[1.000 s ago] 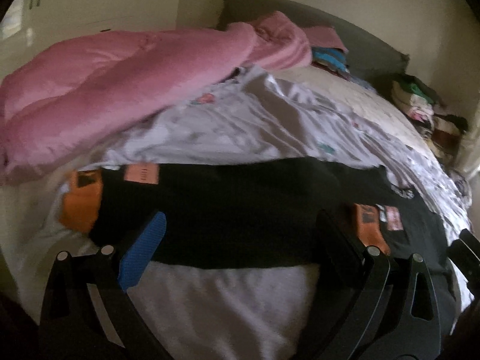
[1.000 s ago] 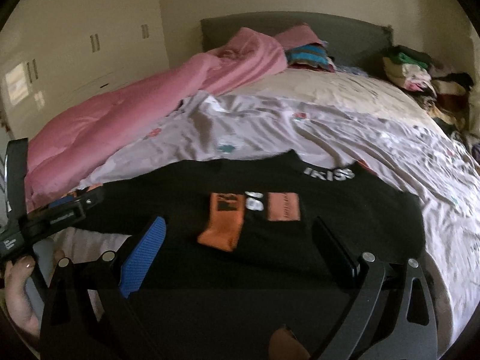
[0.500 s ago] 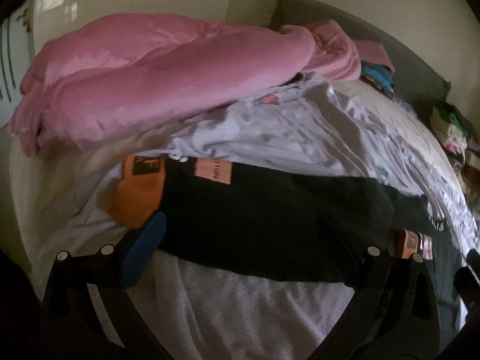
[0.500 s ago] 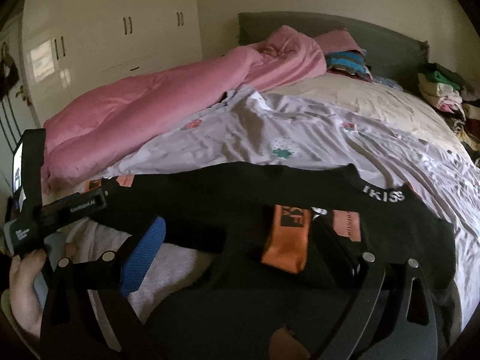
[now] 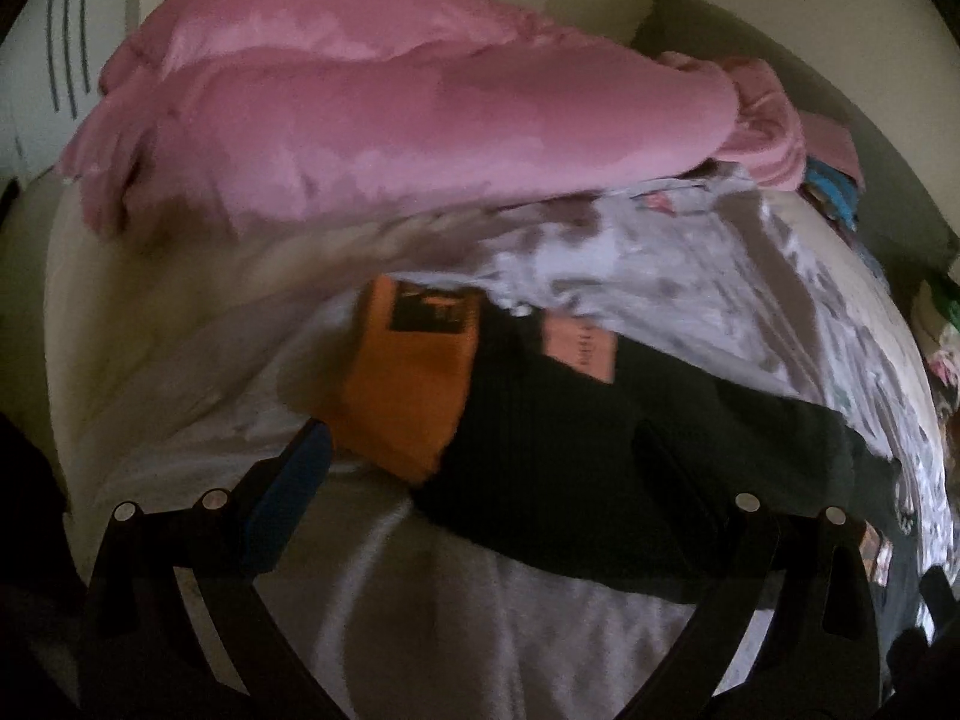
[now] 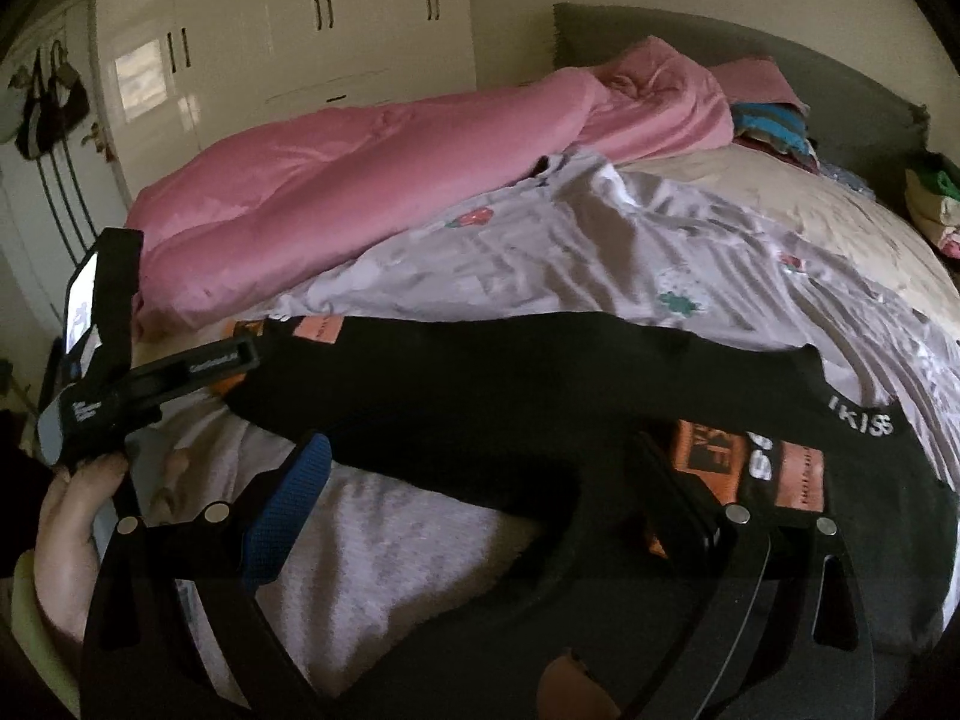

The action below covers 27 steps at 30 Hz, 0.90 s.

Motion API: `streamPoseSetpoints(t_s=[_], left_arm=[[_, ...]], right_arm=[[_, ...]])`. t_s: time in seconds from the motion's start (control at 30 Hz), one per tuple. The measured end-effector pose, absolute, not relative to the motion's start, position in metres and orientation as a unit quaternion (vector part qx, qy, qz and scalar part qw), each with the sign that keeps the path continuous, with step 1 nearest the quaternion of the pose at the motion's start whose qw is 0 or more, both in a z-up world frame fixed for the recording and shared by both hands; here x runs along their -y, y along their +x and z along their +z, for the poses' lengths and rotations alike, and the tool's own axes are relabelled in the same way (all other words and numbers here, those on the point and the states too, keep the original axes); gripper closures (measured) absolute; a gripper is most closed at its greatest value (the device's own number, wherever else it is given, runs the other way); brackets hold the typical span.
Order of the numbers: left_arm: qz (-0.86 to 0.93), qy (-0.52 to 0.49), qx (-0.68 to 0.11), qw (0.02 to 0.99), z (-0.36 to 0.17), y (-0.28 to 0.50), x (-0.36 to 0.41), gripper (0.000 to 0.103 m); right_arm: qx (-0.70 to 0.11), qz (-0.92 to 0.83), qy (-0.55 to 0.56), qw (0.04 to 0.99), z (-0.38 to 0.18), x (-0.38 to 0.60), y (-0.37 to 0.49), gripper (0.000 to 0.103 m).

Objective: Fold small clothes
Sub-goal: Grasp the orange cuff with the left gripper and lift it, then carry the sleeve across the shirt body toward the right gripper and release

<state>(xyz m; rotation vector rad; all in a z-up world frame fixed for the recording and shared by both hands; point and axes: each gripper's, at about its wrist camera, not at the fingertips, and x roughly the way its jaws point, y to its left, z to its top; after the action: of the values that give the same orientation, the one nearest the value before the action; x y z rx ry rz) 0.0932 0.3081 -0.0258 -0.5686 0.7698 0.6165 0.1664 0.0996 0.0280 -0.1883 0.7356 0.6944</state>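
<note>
While I hold both tools wide open and empty, the black sweater (image 6: 480, 396) lies near the bed's (image 6: 810, 222) foot edge, its long axis running across the bed, orange cuff (image 5: 408, 396) toward the left edge. Left gripper (image 5: 480, 468) and right gripper (image 6: 480, 474) hover over soft ribbed knit.

Each black plastic two-finger tool (image 6: 480, 480) is built of flat, cut-out linkage arms joined by round silver pins. One finger carries a blue textured rubber pad (image 6: 288, 510); the other finger is plain black. The left black two-finger tool (image 5: 480, 462) has the same blue pad (image 5: 288, 492) and silver pins. Seen from the right wrist, the left tool's body bears small white lettering and a lit phone screen (image 6: 81, 306) in a black clamp. The hand (image 6: 66, 534) below it shows a pale yellow-green cuff (image 6: 24, 606).
</note>
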Motion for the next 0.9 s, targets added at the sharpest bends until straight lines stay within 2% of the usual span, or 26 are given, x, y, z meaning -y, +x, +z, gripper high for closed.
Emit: streamPoseSetpoints(t_s=[0.17,0.3,0.37,0.4,0.43,0.5,0.9], left_arm=[[0.291,-0.308,-0.384,0.821,-0.047,0.097,-0.327,0.010],[0.278,-0.324,-0.369,0.825,-0.051,0.100,-0.334,0.010],[0.270,-0.331,-0.355,0.832,-0.048,0.098,-0.335,0.029],[0.254,-0.338,-0.343,0.839,-0.045,0.096,-0.334,0.058],[0.241,-0.341,-0.335,0.845,-0.042,0.095,-0.332,0.077],[0.220,-0.343,-0.320,0.856,-0.036,0.092,-0.328,0.092],[0.136,-0.316,-0.248,0.906,0.020,0.076,-0.287,0.094]], right_arm=[[-0.360,0.340,-0.078,0.865,0.020,-0.105,0.166,0.006],[-0.368,0.338,-0.065,0.864,0.014,-0.100,0.166,0.006],[-0.371,0.335,-0.059,0.864,0.013,-0.095,0.165,0.006],[-0.371,0.334,-0.056,0.865,0.012,-0.093,0.164,0.006],[-0.371,0.332,-0.053,0.866,0.012,-0.089,0.163,0.006],[-0.369,0.326,-0.047,0.869,0.013,-0.080,0.162,0.006],[-0.353,0.272,0.021,0.895,0.030,-0.001,0.156,0.006]])
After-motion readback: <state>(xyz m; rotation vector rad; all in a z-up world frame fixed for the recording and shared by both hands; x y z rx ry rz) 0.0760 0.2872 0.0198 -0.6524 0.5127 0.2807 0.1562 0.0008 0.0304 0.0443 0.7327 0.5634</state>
